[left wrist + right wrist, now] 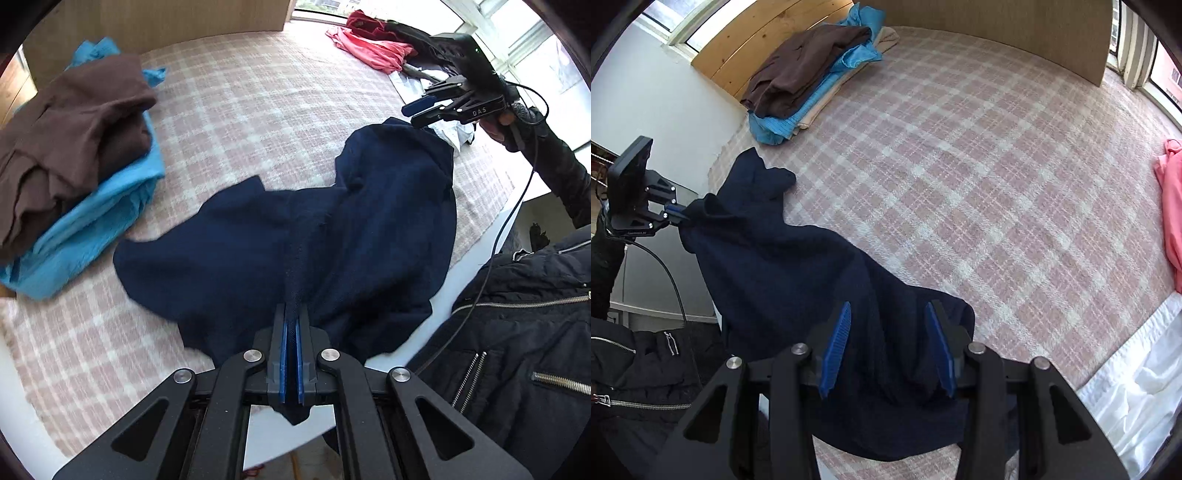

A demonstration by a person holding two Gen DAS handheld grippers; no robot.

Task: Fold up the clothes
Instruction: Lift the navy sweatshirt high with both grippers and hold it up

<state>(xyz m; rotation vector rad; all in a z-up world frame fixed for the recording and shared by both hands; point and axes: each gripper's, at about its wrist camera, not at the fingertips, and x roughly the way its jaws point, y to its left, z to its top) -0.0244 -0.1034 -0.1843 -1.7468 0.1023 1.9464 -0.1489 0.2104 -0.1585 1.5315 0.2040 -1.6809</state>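
Note:
A dark navy garment (369, 229) lies crumpled across the near side of a pink checked bed cover (240, 122). My left gripper (293, 314) is shut on a bunched fold of it at the near edge. In the right wrist view that same gripper (676, 216) pinches the garment's left end, lifting it slightly. My right gripper (890, 317) stands open over the other end of the navy garment (783, 266), blue pads (836, 343) apart with cloth lying between and below them. From the left wrist view the right gripper (419, 110) hovers at the garment's far corner.
A folded stack, brown garment (74, 129) on turquoise cloth (96, 221), sits by the wooden headboard (997, 22). Pink and red clothes (373, 48) are piled near the window. A person's black jacket (517, 332) and a cable (513, 214) are beside the bed's white edge (1126, 387).

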